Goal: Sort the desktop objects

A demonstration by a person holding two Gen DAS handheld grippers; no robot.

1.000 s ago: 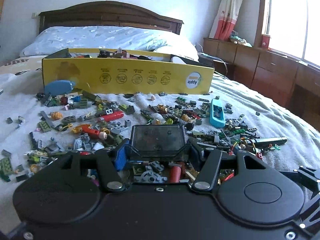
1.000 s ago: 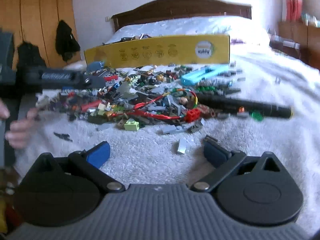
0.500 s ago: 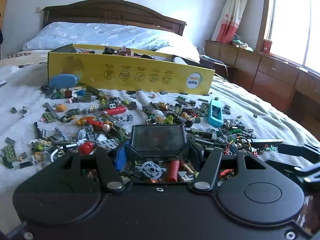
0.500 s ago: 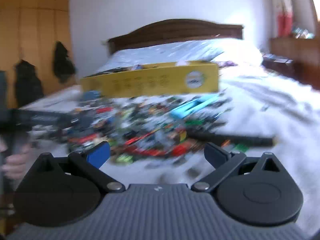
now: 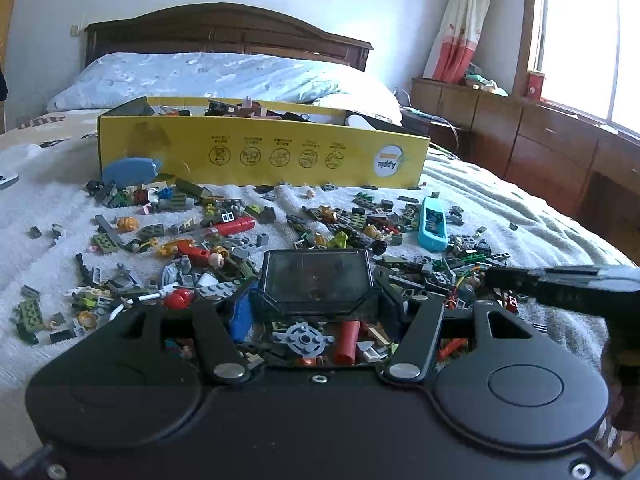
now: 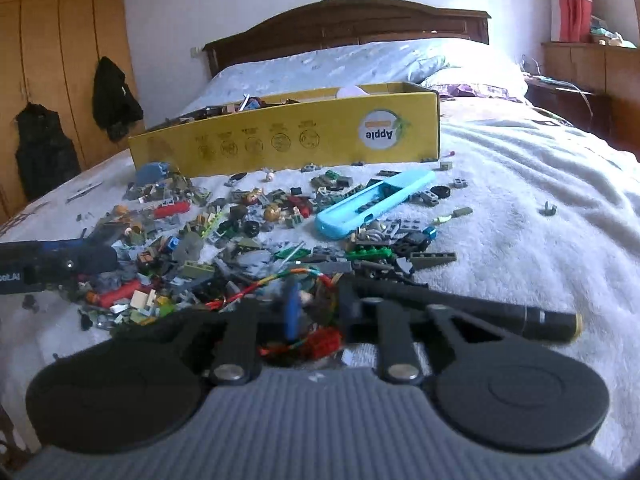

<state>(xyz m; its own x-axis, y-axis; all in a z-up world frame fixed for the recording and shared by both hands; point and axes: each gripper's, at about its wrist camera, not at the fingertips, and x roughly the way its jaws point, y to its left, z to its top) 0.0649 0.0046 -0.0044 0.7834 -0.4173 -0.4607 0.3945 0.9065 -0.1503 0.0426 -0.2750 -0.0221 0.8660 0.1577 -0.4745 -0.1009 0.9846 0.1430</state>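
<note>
Several small toy bricks (image 5: 224, 236) lie scattered on a white bed cover (image 5: 36, 208) in front of a long yellow box (image 5: 264, 152) that holds more pieces. My left gripper (image 5: 316, 300) is shut on a dark transparent panel (image 5: 316, 284) low over the pile. My right gripper (image 6: 316, 304) has its fingers drawn close over the tangle of red and multicolored wire (image 6: 280, 280) and a red brick (image 6: 324, 340); the view is blurred and I cannot tell if it grips anything. The right gripper shows at the left view's right edge (image 5: 560, 284).
A light blue case (image 6: 372, 204) lies right of the pile and also shows in the left wrist view (image 5: 432, 224). A black pen-like stick (image 6: 500, 316) lies at the right. A blue-grey oval piece (image 5: 128, 170) leans by the box. Headboard (image 5: 224, 36) and pillows behind.
My right gripper has moved forward and down onto the near edge of the pile, and its fingers have closed in from wide open. My left gripper still holds the dark panel, hardly moved.
</note>
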